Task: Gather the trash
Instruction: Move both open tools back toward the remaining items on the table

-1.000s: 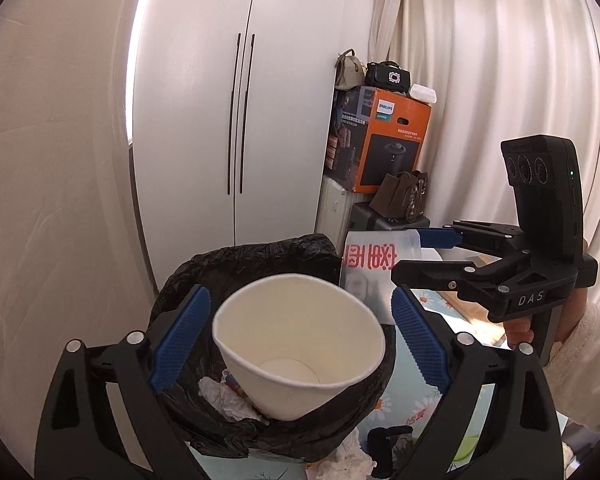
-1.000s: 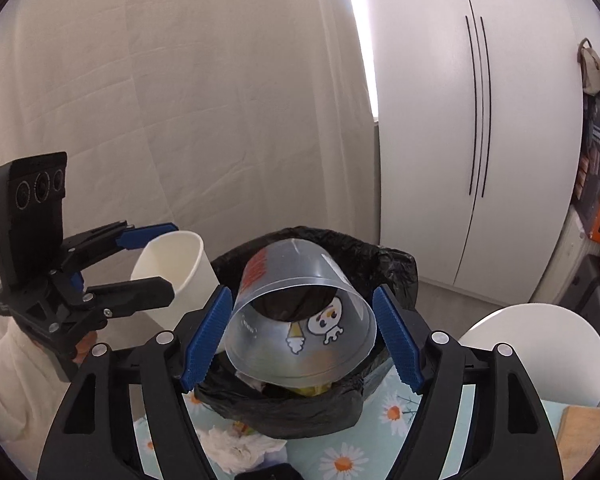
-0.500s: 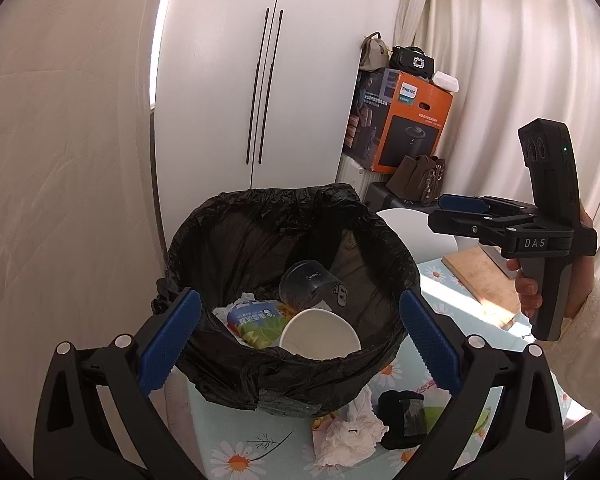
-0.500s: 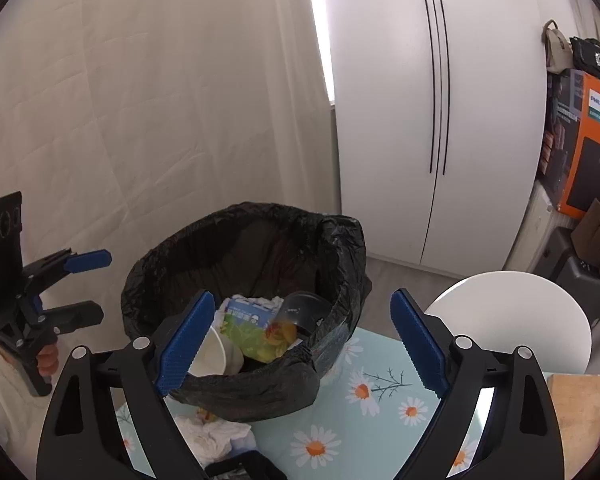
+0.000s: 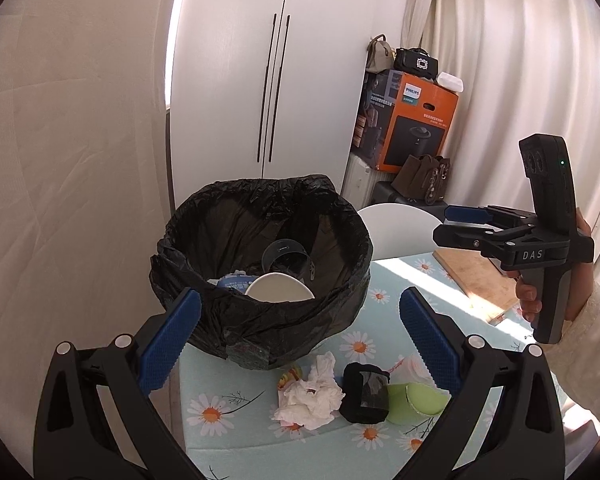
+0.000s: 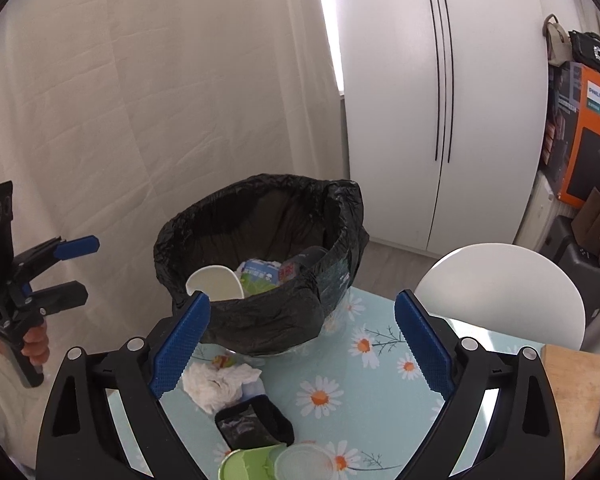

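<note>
A white wardrobe (image 5: 256, 80) stands beside an orange Philips box (image 5: 410, 120); a wooden board (image 5: 476, 280) lies at the daisy tablecloth's (image 5: 236, 424) right edge.

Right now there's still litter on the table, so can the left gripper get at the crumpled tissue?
Probably yes: the left gripper is open, and the crumpled tissue lies uncovered below it.

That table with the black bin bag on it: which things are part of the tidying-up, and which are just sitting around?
Part of the job:
- bin bag, with a paper cup inside
- crumpled tissue
- black wrapper
- green cup
- left gripper and right gripper, both open

Just lying about:
- wooden board
- white chair
- orange box
</note>
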`<state>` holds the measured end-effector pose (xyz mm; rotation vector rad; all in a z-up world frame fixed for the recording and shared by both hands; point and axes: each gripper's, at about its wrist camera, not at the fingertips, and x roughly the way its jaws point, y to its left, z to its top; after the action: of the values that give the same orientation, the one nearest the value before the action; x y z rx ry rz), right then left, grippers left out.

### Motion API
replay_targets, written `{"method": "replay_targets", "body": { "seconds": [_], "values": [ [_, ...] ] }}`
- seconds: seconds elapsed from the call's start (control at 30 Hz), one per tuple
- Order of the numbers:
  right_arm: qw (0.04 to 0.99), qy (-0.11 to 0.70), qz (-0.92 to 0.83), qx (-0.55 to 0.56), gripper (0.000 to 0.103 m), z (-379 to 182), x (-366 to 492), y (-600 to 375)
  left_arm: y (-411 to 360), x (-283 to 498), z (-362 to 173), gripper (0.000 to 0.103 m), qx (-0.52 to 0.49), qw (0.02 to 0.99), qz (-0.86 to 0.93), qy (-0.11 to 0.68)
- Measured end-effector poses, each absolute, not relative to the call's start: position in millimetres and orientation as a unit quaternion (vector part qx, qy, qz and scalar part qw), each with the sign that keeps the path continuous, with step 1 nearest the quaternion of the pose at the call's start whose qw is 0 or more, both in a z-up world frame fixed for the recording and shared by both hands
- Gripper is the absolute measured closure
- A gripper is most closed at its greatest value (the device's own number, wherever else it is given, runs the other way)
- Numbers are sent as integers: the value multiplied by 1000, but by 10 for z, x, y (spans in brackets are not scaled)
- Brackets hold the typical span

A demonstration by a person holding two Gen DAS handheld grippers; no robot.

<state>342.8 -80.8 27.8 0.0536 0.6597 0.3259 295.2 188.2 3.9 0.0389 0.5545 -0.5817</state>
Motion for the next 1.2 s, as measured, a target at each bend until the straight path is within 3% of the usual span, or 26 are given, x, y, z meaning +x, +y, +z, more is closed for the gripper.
{"method": "replay_targets", "body": {
  "seconds": [1.2],
  "values": [
    [894, 383, 231, 19, 14, -272, 2599, -1284, 1282, 1523, -341, 6, 20, 937, -171, 304]
  ]
}}
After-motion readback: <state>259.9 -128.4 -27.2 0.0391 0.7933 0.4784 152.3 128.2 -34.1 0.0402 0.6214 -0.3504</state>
